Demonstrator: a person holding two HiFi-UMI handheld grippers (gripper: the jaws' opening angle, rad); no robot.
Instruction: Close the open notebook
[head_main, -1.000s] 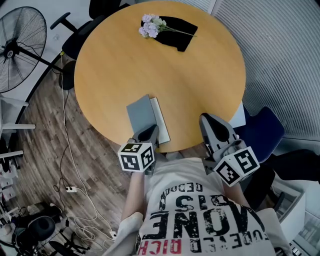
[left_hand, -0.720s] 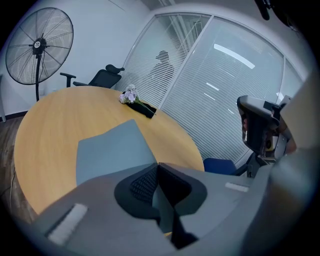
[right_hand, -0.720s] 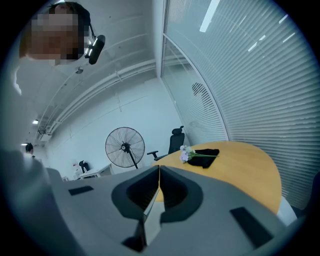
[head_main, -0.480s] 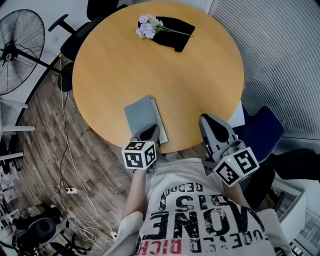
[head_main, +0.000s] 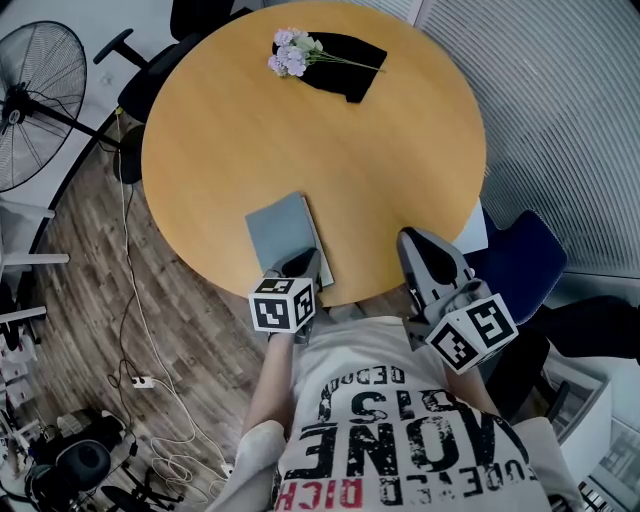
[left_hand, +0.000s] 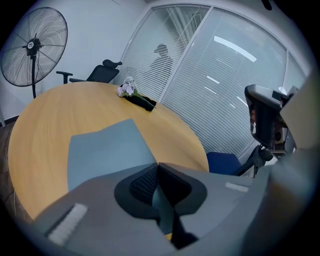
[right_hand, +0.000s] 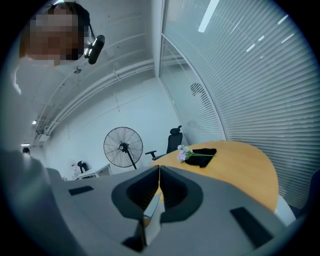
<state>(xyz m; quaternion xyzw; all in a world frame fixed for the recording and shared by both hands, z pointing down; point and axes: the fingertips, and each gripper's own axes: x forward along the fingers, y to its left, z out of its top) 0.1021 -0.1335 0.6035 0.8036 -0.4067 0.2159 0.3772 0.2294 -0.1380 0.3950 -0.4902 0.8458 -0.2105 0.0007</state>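
Counts: 1 notebook (head_main: 283, 232), 1 bunch of flowers (head_main: 290, 52), 1 black cloth (head_main: 352, 55), 1 round tabletop (head_main: 400, 150). Tongs: 2, i.e. 1 left tongs (head_main: 300, 263) and 1 right tongs (head_main: 416, 240). Also 1 standing fan (head_main: 35, 100), 1 blue chair (head_main: 525, 262), 1 black office chair (head_main: 148, 85), 1 white power strip (head_main: 143, 380).

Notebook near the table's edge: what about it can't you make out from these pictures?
- Near edge of the grey-covered notebook: head view, hidden under the left tool; contact cannot be confirmed.
- Whether its cover is fully shut: head view, too small; only a thin white page strip shows on its right.
- Its near half in the left gripper view: covered by the tool's grey body.
- Any writing: pages covered.
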